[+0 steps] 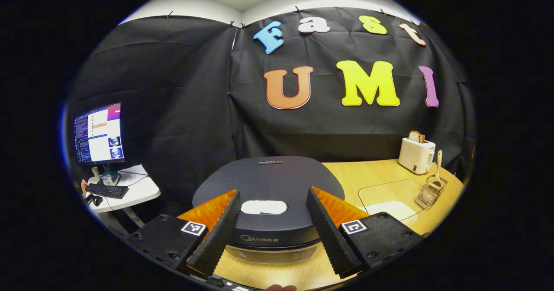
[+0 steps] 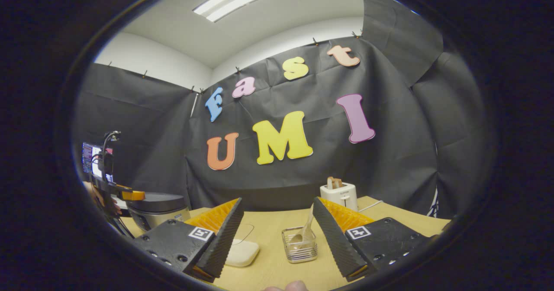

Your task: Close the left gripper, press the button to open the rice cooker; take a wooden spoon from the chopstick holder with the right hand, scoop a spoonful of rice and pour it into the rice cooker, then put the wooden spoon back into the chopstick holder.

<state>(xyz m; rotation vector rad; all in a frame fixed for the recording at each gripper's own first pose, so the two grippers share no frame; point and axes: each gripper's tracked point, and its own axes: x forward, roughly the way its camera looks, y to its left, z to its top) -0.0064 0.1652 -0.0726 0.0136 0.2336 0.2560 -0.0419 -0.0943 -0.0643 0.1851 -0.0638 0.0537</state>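
The dark rice cooker (image 1: 268, 178) sits with its lid down right in front of my left gripper (image 1: 273, 192). That gripper is open, its fingers spread to either side of the white lid button (image 1: 264, 207) without touching it. A wire chopstick holder (image 1: 430, 190) at the right carries the wooden spoon (image 1: 439, 163). In the right gripper view, my right gripper (image 2: 278, 204) is open and holds nothing. It hovers short of the chopstick holder (image 2: 299, 244), where the wooden spoon (image 2: 306, 230) leans. At far left, the rice cooker (image 2: 158, 208) has the left gripper (image 2: 132, 194) at it.
A clear container of white rice (image 1: 389, 202) lies on the wooden table (image 1: 359, 174) between cooker and holder; the right gripper view shows the container (image 2: 241, 252) too. A white toaster (image 1: 416, 154) with bread stands at the back. A monitor (image 1: 99, 133) and keyboard sit on a side desk at left.
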